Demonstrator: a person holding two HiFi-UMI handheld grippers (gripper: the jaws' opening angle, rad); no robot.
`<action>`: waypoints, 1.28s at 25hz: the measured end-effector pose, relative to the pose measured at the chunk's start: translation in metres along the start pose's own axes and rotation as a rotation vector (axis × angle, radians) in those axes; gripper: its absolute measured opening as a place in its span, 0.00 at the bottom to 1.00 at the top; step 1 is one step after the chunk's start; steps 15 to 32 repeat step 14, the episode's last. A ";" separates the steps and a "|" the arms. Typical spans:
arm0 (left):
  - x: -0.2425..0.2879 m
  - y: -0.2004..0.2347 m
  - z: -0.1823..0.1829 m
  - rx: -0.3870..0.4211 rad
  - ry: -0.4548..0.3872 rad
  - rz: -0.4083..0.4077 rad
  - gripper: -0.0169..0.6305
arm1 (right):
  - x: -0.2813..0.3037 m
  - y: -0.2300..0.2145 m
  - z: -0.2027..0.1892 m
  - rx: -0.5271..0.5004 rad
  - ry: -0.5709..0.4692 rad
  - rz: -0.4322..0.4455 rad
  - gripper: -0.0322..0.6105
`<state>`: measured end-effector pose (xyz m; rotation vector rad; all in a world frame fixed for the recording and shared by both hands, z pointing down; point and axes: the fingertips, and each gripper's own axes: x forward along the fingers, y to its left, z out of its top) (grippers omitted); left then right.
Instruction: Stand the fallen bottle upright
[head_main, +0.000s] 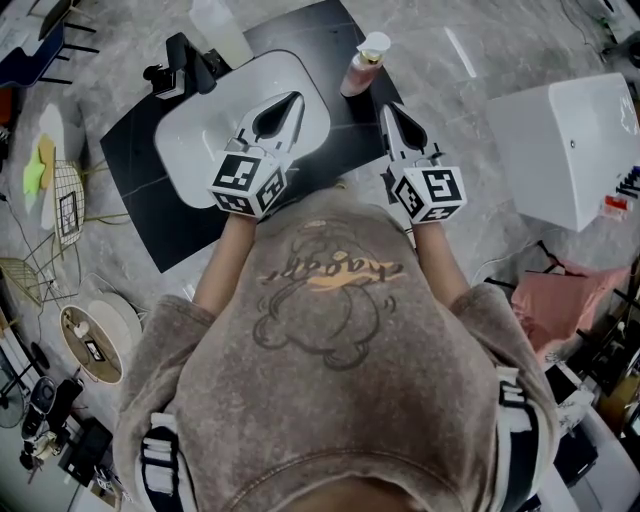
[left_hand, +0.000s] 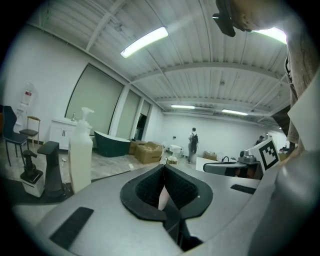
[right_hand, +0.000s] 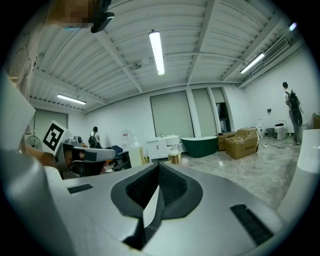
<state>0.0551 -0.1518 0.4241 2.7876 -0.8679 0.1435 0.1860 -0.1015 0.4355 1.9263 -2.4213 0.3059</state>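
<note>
A pinkish bottle (head_main: 361, 66) with a pale cap stands upright at the far right edge of the black mat (head_main: 140, 160). Its gold-toned top (left_hand: 172, 160) peeks just past the jaws in the left gripper view, and shows again as the bottle top (right_hand: 174, 158) in the right gripper view. My left gripper (head_main: 288, 103) hovers over the white basin (head_main: 195, 135), jaws shut and empty (left_hand: 164, 168). My right gripper (head_main: 391, 110) sits a little short of the bottle, also shut on nothing (right_hand: 159, 168). Both point nearly level, side by side.
A white pump bottle (left_hand: 81, 150) and a black dispenser (head_main: 178, 70) stand at the mat's far left. A large white appliance (head_main: 570, 150) lies to the right. Wire racks and clutter (head_main: 60, 210) crowd the left, a pink bag (head_main: 560, 305) the right.
</note>
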 end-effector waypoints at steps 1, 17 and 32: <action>0.000 0.000 0.000 -0.001 0.000 -0.002 0.05 | 0.000 0.000 0.000 0.000 0.002 -0.002 0.05; -0.002 -0.001 0.000 -0.015 -0.002 -0.022 0.05 | -0.001 0.000 -0.002 0.005 0.006 -0.022 0.05; -0.002 -0.001 0.000 -0.015 -0.002 -0.022 0.05 | -0.001 0.000 -0.002 0.005 0.006 -0.022 0.05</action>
